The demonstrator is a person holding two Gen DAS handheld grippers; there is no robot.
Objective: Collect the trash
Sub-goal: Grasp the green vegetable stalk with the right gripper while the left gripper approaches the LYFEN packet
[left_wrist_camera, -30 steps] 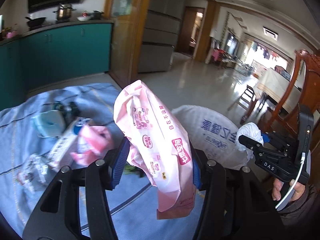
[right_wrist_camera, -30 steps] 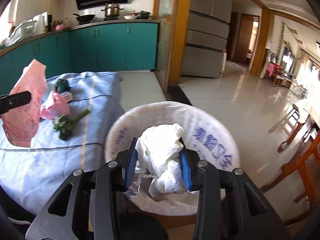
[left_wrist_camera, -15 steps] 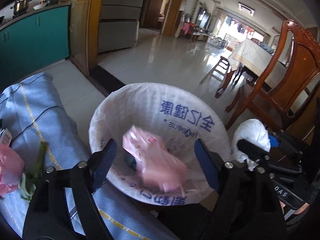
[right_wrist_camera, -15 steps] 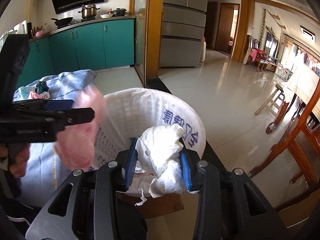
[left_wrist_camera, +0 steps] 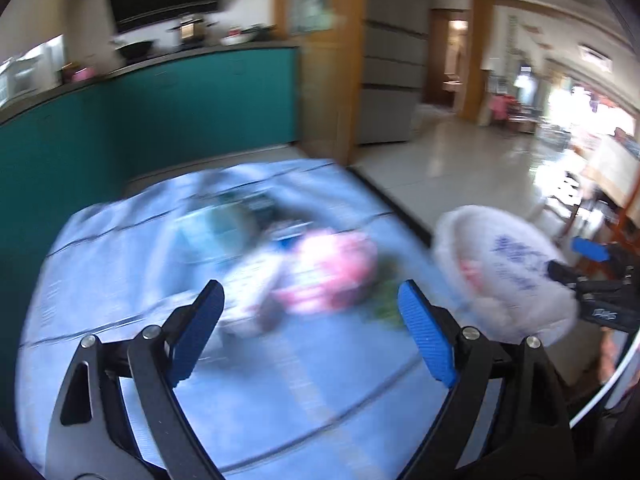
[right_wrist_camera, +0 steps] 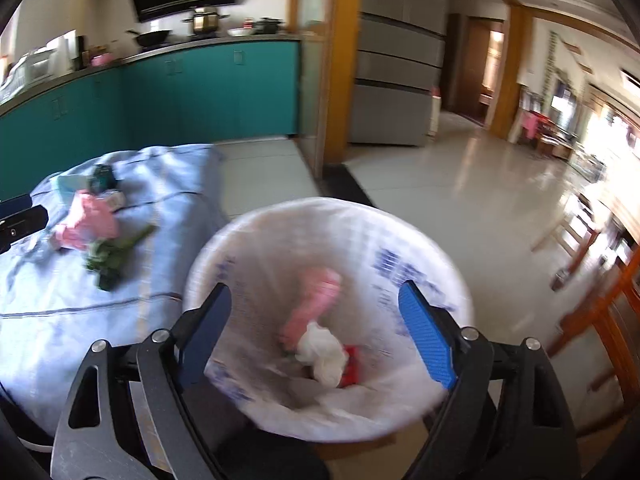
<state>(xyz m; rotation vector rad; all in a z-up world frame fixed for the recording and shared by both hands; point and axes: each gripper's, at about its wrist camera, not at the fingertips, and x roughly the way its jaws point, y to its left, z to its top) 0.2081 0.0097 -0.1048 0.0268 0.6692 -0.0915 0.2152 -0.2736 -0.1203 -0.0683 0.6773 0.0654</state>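
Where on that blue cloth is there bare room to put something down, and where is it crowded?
The blue cloth is bare along its near part, below the green vegetable scrap, and along the edge beside the lined bin. The far left is crowded: pink wrapper, the scrap and small packets lie close together.

Black left gripper (left_wrist_camera: 310,300) and right gripper (right_wrist_camera: 314,302), blue ribbed pads, silver screws.
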